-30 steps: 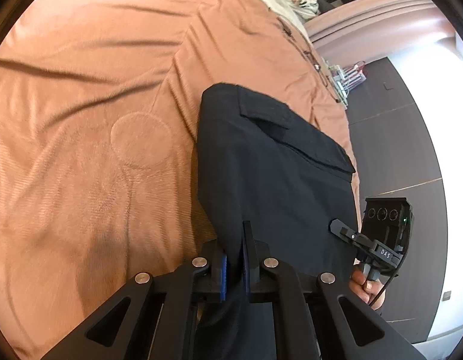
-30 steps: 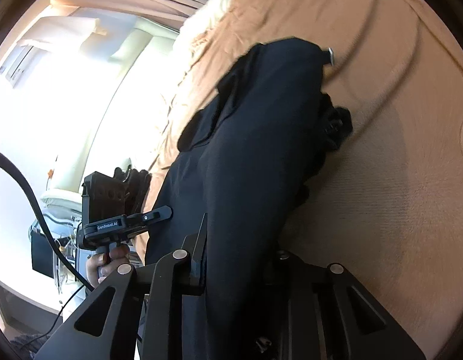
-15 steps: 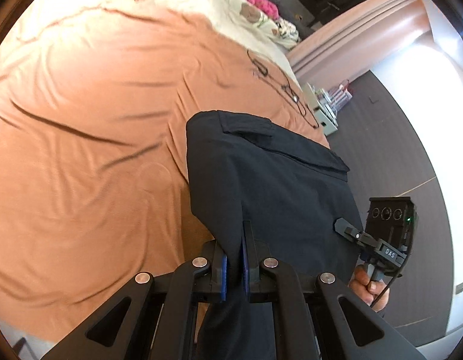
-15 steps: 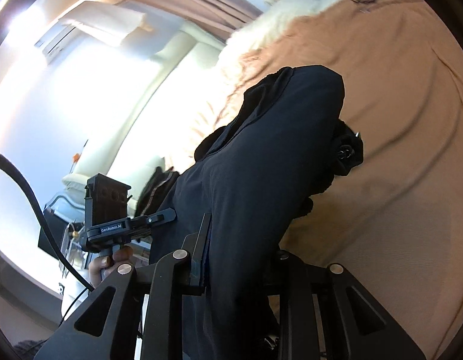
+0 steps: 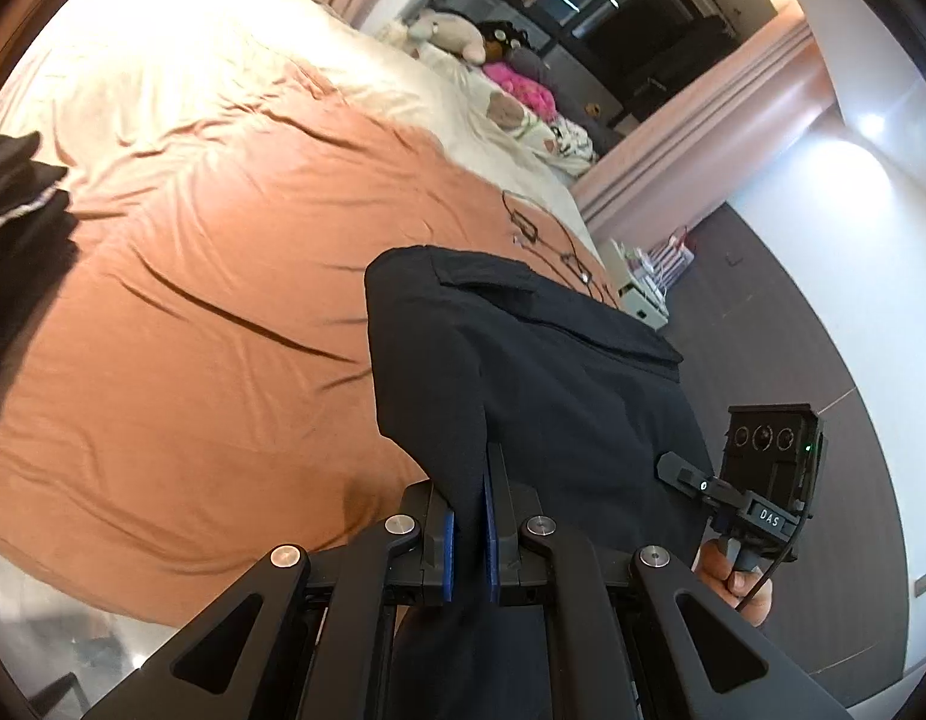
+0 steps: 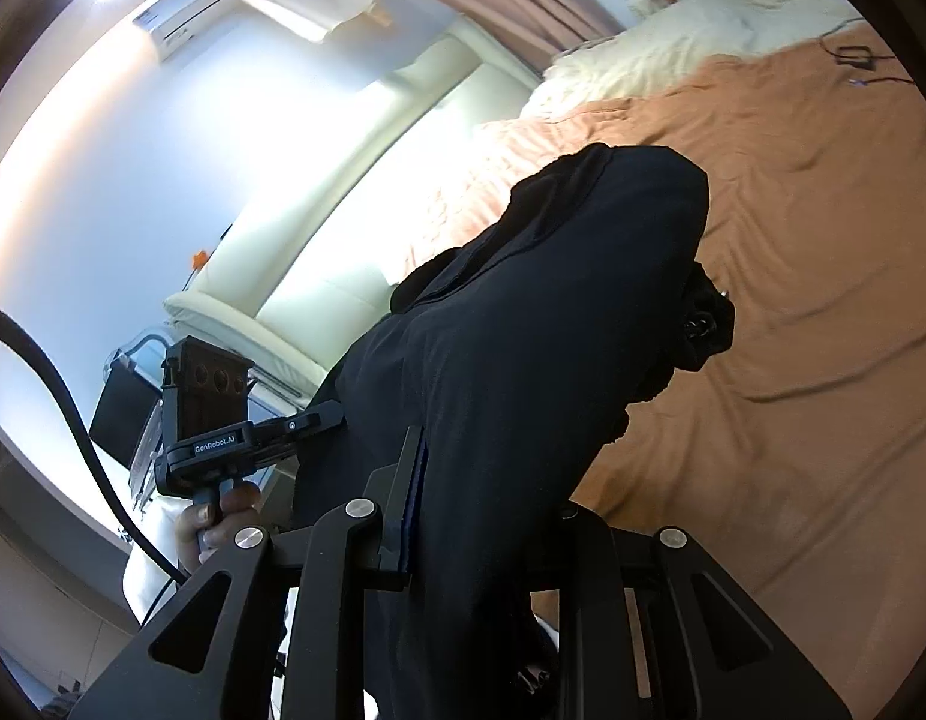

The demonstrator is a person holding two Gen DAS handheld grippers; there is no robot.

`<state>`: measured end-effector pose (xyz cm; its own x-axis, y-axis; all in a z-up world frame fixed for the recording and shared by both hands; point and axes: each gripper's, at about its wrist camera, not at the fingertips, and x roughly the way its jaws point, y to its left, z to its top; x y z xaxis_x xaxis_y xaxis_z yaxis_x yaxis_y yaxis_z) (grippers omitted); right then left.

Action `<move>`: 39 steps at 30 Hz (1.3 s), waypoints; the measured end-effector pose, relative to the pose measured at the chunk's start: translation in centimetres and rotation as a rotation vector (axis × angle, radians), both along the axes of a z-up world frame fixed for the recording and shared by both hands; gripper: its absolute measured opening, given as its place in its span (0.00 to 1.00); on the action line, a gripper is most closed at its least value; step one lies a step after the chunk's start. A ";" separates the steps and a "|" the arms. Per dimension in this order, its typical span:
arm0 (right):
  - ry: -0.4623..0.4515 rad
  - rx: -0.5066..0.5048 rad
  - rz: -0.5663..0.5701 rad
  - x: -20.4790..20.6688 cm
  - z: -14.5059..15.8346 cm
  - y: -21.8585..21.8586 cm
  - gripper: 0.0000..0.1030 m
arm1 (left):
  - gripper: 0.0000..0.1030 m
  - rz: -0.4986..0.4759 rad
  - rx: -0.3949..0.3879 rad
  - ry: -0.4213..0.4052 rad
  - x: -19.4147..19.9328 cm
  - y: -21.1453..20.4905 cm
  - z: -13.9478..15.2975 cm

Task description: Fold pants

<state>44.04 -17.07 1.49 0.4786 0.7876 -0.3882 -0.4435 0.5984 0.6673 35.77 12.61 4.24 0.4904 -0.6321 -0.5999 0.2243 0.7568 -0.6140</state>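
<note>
The black pants (image 5: 523,372) are held up over the bed, pinched at their near edge by both grippers. My left gripper (image 5: 469,498) is shut on the cloth, which sits between its blue pads (image 5: 446,540). A pocket flap shows at the pants' far end. In the right wrist view the pants (image 6: 553,330) drape over my right gripper (image 6: 481,504), which is shut on a thick bunch of them. Only its left finger (image 6: 410,480) shows; cloth hides the other. Each view shows the opposite gripper and the hand holding it (image 5: 757,480) (image 6: 217,420).
An orange sheet (image 5: 223,330) covers the bed, with a cream duvet (image 5: 223,78) and stuffed toys (image 5: 457,36) at the head. A cable (image 5: 541,240) lies on the sheet. Dark clothing (image 5: 13,228) lies at the left. Dark floor (image 5: 793,330) lies at the right, a white sofa (image 6: 373,180) beyond.
Both grippers have risen with the pants, lifting them higher off the sheet. More of the room and the head of the bed has come into view. Both grips are unchanged.
</note>
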 end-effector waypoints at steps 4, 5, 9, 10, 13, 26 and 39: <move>-0.017 0.006 0.019 0.7 -0.2 1.7 0.19 | 0.07 0.015 0.006 -0.030 -0.4 3.7 1.2; -0.022 0.008 0.025 0.9 -0.3 2.7 0.19 | 0.07 0.020 0.005 -0.036 -0.4 4.7 1.5; -0.033 0.012 0.045 1.4 -0.3 4.4 0.19 | 0.07 0.045 0.003 -0.059 -1.0 8.5 2.1; -0.036 0.010 0.050 1.4 -0.3 5.3 0.19 | 0.07 0.051 0.003 -0.062 -1.0 9.3 2.2; -0.044 0.007 0.069 2.3 -0.2 7.4 0.19 | 0.07 0.075 0.004 -0.072 -1.3 11.8 2.6; -0.053 0.005 0.176 7.1 -0.8 15.1 0.19 | 0.07 0.204 0.001 -0.106 -0.4 24.1 4.2; -0.054 0.014 0.267 12.7 -1.2 24.8 0.19 | 0.07 0.337 0.033 -0.108 1.9 35.2 5.4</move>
